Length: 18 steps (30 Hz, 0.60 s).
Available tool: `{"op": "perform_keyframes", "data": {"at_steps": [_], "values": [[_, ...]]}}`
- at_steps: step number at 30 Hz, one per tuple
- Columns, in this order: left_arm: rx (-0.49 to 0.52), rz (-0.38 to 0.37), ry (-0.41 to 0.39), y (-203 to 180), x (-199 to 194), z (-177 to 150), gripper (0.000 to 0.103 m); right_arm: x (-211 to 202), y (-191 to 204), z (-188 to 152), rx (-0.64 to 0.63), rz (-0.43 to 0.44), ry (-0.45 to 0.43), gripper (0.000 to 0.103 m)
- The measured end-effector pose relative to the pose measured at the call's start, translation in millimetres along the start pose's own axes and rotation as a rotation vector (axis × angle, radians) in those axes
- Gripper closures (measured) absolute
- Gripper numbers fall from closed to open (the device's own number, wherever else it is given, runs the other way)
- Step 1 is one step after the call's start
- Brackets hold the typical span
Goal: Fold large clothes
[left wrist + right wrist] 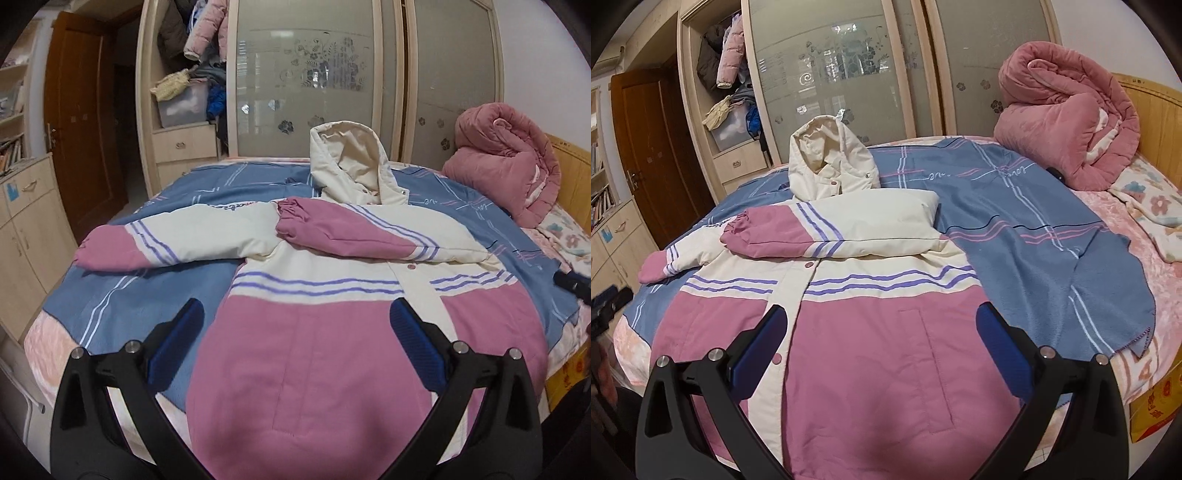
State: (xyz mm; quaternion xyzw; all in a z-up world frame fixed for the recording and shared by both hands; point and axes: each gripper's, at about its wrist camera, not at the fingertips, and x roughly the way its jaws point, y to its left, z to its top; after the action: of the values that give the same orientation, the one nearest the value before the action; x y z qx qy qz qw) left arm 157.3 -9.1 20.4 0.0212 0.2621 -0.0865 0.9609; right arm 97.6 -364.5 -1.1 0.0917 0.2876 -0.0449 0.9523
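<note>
A pink and cream hooded jacket [314,332] [871,332] lies front up on a blue blanket [122,295] [1015,236] on the bed. Its right-hand sleeve [351,232] [827,232] is folded across the chest; the other sleeve [155,240] [679,258] stretches out to the left. The cream hood [351,162] [827,155] stands up at the far end. My left gripper [295,325] hovers open over the jacket's lower left part, nothing between its blue pads [181,336]. My right gripper [879,332] is open above the hem, also empty.
A rolled pink quilt [506,166] [1067,122] sits at the bed's far right by the wooden headboard [1152,118]. Wardrobe with frosted sliding doors [314,74] stands behind the bed. A drawer cabinet [26,229] and a brown door [81,122] are at left.
</note>
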Motion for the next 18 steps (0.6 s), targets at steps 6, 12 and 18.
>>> {"op": "perform_keyframes", "data": {"at_steps": [6, 12, 18], "values": [[0.012, -0.033, 0.066, -6.3, 13.9, -19.5, 0.002, -5.5, -1.3, -6.0, -0.018, -0.021, -0.004, 0.001], [0.029, -0.02, 0.108, -4.0, 26.0, -30.4, 0.002, -5.5, 0.2, -9.0, -0.02, -0.014, -0.004, 0.001], [0.021, -0.007, 0.105, 1.9, 26.4, -31.0, 0.002, 1.3, 5.8, -9.9, -0.035, -0.012, 0.013, 0.001]]}}
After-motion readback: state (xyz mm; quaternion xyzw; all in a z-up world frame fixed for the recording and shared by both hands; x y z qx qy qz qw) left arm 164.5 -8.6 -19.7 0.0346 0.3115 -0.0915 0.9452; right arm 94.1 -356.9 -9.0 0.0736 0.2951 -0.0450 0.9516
